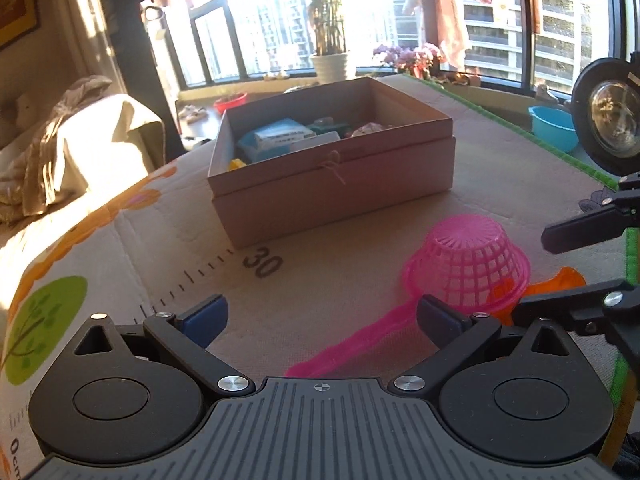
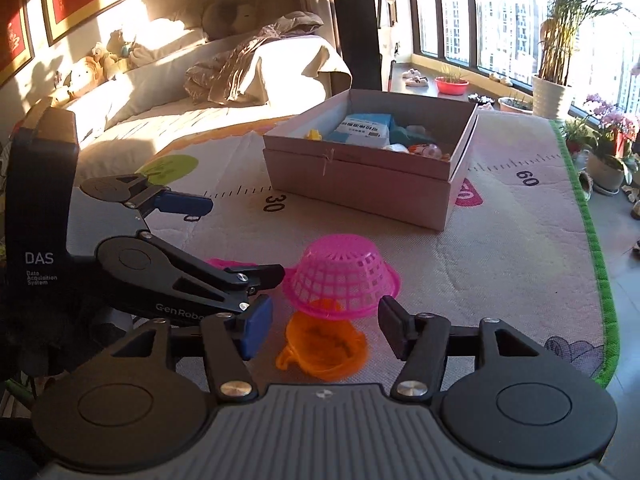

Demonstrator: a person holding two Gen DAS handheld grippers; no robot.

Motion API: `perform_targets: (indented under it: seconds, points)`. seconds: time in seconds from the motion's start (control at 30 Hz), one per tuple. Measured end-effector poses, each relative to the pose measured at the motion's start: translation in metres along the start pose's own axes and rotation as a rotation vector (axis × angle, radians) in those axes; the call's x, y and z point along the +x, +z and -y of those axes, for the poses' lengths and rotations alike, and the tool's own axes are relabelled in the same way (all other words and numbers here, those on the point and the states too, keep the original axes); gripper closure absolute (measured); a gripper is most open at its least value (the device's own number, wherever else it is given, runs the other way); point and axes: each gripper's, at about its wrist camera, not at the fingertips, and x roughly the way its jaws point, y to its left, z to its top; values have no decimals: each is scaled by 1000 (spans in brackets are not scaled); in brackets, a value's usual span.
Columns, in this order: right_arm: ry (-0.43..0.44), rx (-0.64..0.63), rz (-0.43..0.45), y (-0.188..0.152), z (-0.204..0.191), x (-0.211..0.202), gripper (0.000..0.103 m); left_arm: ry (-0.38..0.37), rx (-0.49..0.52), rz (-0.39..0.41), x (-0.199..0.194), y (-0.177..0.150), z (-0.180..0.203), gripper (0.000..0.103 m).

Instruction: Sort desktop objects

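Note:
An open cardboard box [image 1: 332,184] [image 2: 360,184] with several small items inside stands on the play mat. In front of it a pink mesh basket [image 1: 468,268] [image 2: 344,280] lies upside down, its pink handle [image 1: 352,344] stretched toward me. A crumpled orange plastic piece [image 2: 324,348] [image 1: 560,280] lies against the basket's rim. My right gripper [image 2: 325,330] [image 1: 560,270] is open, its fingers on either side of the orange piece and clear of it. My left gripper [image 1: 322,320] [image 2: 224,240] is open and holds nothing; the pink handle passes near its right finger.
The mat [image 2: 520,240] has ruler marks and a green border [image 2: 596,248] at its right edge. A sofa with a blanket [image 2: 240,72] is behind on the left. Potted plants [image 2: 552,92] and a blue basin [image 1: 554,126] stand by the window.

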Motion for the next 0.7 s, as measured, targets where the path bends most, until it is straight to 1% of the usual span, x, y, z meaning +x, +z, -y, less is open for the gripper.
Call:
perform_targets:
  seconds: [0.07,0.1,0.17,0.27,0.3,0.33,0.4,0.43,0.5,0.6,0.63,0.7]
  points:
    - [4,32,40,3,9,-8,27,-1,-15,-2,-3,-1,-2,0]
    - [-4,48,58,5,13,-10,25,6,-21,-6,-4,-3,-3,0]
    - [-31,72,68,9,18,-7,23,28,-34,-19,-8,-5,-7,0]
    - [-59,111,45,17,21,12,23,37,-61,-33,-14,-11,-14,0]
    - [-63,116,30,19,20,19,24,37,-69,-39,-15,-14,-16,0]
    - [-68,115,15,20,18,26,27,39,-75,-46,-16,-15,-19,0]
    - [-46,98,-27,23,11,38,41,46,-86,-55,-18,-20,-25,0]
    - [-28,80,-44,23,6,43,44,48,-93,-57,-19,-21,-28,0]
    - [-25,25,-37,26,-6,44,45,41,-108,-56,-22,-25,-35,0]
    - [-33,-90,19,40,-21,40,46,-5,-108,-42,-27,-29,-44,0]
    - [-23,-135,42,45,-25,39,46,-29,-100,-37,-28,-30,-45,0]
    - [35,-220,66,57,-35,42,46,-71,-84,-34,-29,-33,-45,0]
